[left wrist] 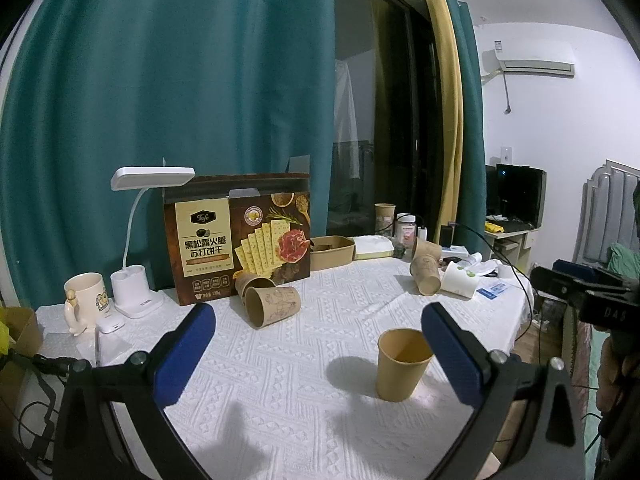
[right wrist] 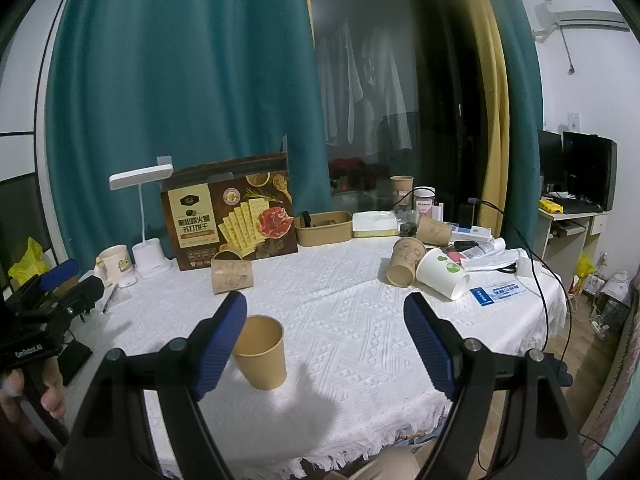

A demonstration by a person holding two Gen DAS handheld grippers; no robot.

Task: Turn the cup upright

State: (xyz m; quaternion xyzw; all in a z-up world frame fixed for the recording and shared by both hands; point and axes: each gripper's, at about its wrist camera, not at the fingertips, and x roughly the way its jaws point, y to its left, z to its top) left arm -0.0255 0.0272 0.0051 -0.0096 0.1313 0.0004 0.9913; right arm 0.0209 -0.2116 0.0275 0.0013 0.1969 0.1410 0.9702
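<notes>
Two blue-padded fingers frame my left wrist view, and I see the left gripper [left wrist: 318, 344] spread wide with nothing between its pads. Standing upright, mouth up, on the white textured tablecloth [left wrist: 280, 400] is the plain tan paper cup [left wrist: 402, 364], just inside my right-hand finger [left wrist: 450, 356]; I cannot tell whether they touch. Further back, a brown printed paper cup [left wrist: 272, 305] lies on its side in front of the brown cracker box [left wrist: 240, 236]. Left of the box I've got the white desk lamp [left wrist: 138, 240] and a cream ceramic mug [left wrist: 86, 296]. Off to the right, two more cups lie tipped: a brown printed one [left wrist: 425, 274] and a white paper cup with green dots [left wrist: 460, 280].

Over to my right wrist view: the right gripper [right wrist: 324, 326] is also wide apart, holding nothing. Same tan cup [right wrist: 262, 350] stands upright just beside my left-hand finger [right wrist: 218, 344]. The brown printed cup [right wrist: 232, 274] lies sideways before the cracker box [right wrist: 228, 212], and the white dotted cup [right wrist: 442, 274] rests tipped next to its brown neighbour [right wrist: 406, 266]. At far left, the other gripper [right wrist: 52, 296] is visible in a hand [right wrist: 52, 390].
</notes>
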